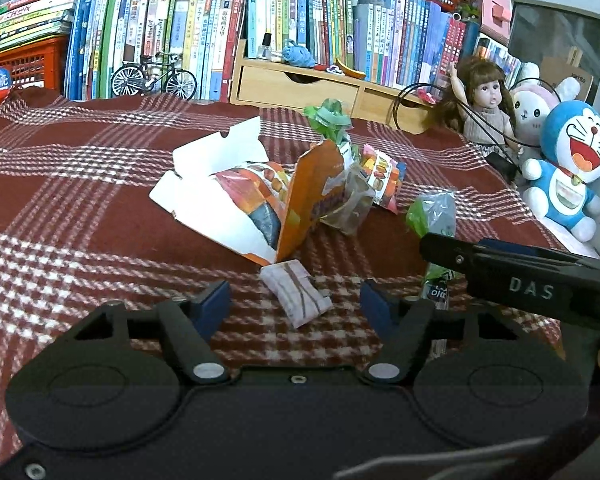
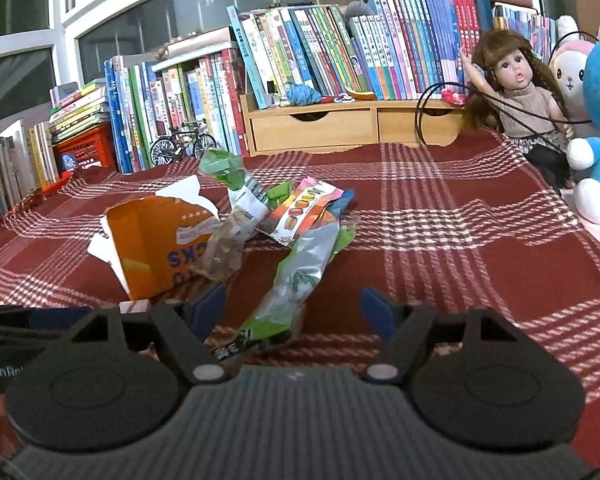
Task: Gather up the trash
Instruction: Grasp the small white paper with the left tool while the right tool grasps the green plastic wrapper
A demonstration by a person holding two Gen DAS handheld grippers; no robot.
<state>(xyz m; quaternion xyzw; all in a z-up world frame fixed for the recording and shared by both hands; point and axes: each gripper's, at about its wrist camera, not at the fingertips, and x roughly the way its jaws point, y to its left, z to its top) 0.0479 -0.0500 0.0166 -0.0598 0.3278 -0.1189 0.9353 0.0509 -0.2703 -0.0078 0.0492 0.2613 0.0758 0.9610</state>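
Note:
A pile of trash lies on the red plaid cloth (image 1: 80, 184): a torn orange carton (image 1: 304, 200), its white opened flap (image 1: 216, 152), a clear bag (image 1: 348, 204), a macaron wrapper (image 1: 382, 172) and a green wrapper (image 1: 328, 120). My left gripper (image 1: 295, 304) is open, with a small folded pale wrapper (image 1: 296, 296) lying between its fingers, untouched by the pads. My right gripper (image 2: 291, 308) is open too, straddling a long green and silver wrapper (image 2: 296, 276) without pressing it. One right finger (image 1: 520, 276) crosses the left wrist view above that same wrapper (image 1: 432, 212).
Rows of books (image 1: 204, 36) line the back, with a wooden drawer organiser (image 1: 300, 88), a model bicycle (image 1: 154, 76) and a red crate (image 1: 24, 60). A doll (image 2: 520, 92), a bunny plush (image 1: 536, 108) and a blue cat plush (image 1: 568, 168) sit at the right, with a black cable (image 2: 424, 116).

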